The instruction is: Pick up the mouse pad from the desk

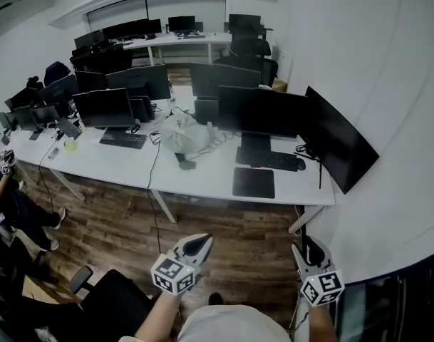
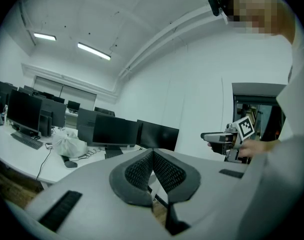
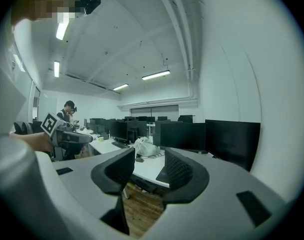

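Note:
The mouse pad [image 1: 254,182] is a dark rectangle lying flat near the front edge of the white desk [image 1: 202,184], in front of a black keyboard [image 1: 268,159]. Both grippers hang over the wooden floor, well short of the desk. My left gripper [image 1: 200,244] points toward the desk with its jaws shut and nothing between them; in the left gripper view the pads [image 2: 142,171] meet at the tip. My right gripper [image 1: 303,252] is close to the right wall, open, with an empty gap between its pads [image 3: 181,171]. The right gripper view shows the mouse pad [image 3: 160,174] far beyond that gap.
Several dark monitors [image 1: 263,111] stand along the desk. A white plastic bag [image 1: 184,135] and a mouse [image 1: 187,165] lie left of the pad. A black office chair [image 1: 113,301] is at my lower left. A white wall [image 1: 402,155] runs close on the right.

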`<action>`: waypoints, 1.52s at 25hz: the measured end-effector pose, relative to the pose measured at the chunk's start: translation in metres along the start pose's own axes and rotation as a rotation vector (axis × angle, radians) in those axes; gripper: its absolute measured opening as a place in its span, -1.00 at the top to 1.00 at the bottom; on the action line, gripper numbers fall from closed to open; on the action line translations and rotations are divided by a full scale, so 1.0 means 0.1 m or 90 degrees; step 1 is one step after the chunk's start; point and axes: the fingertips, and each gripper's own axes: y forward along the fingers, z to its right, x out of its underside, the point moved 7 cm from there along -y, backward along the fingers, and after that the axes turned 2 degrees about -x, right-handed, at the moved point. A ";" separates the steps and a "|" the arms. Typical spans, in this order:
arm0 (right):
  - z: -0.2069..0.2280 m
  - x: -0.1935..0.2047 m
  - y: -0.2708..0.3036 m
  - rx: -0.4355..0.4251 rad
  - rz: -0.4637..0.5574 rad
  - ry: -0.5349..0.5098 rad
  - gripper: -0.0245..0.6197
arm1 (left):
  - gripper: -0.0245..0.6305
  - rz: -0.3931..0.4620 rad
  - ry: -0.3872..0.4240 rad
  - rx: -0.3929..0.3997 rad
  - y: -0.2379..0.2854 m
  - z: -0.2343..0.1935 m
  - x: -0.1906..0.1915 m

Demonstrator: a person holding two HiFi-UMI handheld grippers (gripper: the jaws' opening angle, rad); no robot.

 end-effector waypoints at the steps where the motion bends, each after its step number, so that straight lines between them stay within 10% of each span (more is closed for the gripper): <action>1: -0.02 0.00 0.01 0.004 -0.001 0.002 0.30 | 0.88 -0.001 -0.001 0.001 -0.01 -0.03 0.01; 19: -0.12 0.07 0.22 0.030 -0.019 0.014 0.28 | 0.88 -0.024 -0.010 0.027 0.04 -0.32 0.10; 38: 1.21 0.11 1.53 -0.026 -0.053 0.027 0.27 | 0.87 -0.027 -0.007 -0.012 1.42 -0.81 -0.11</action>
